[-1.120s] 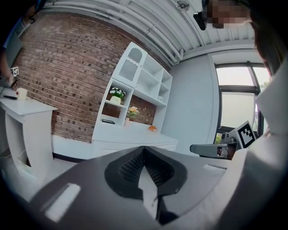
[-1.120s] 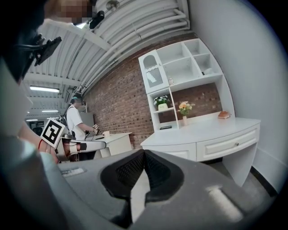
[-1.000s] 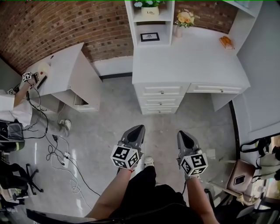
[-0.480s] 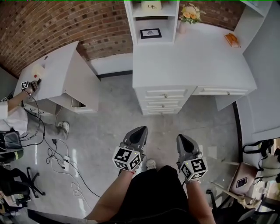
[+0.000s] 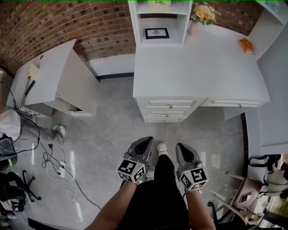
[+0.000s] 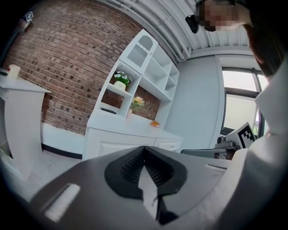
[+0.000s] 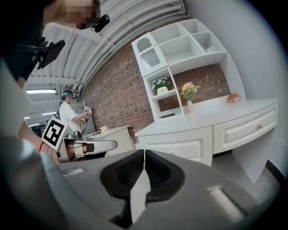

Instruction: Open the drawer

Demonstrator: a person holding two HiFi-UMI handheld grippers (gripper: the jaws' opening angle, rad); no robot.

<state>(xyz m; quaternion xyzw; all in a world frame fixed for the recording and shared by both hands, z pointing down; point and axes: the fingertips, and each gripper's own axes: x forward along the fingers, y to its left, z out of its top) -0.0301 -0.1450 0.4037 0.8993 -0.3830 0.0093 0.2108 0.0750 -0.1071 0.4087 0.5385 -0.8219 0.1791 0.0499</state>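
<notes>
A white desk [image 5: 198, 67] stands ahead with a stack of three closed drawers [image 5: 170, 112] under its middle and one closed wide drawer [image 5: 234, 103] to the right. The wide drawer [image 7: 245, 128] and the stack's front [image 7: 180, 148] also show in the right gripper view. In the left gripper view the desk [image 6: 121, 143] lies ahead, well off. My left gripper [image 5: 145, 143] and right gripper [image 5: 181, 148] hang side by side over the grey floor, well short of the drawers. The jaws of the left gripper [image 6: 144, 149] and right gripper [image 7: 144, 152] are shut with nothing between them.
A white side cabinet [image 5: 58, 81] stands at the left, with cables [image 5: 54, 157] on the floor below it. A shelf unit on the desk holds a picture frame [image 5: 156, 33], flowers [image 5: 201, 12] and an orange object [image 5: 246, 45]. A person [image 7: 67, 112] works in the background.
Both grippers have moved toward the desk and drawn closer together, and the desk now fills more of the head view. The person's hand at the side cabinet has left that view.
</notes>
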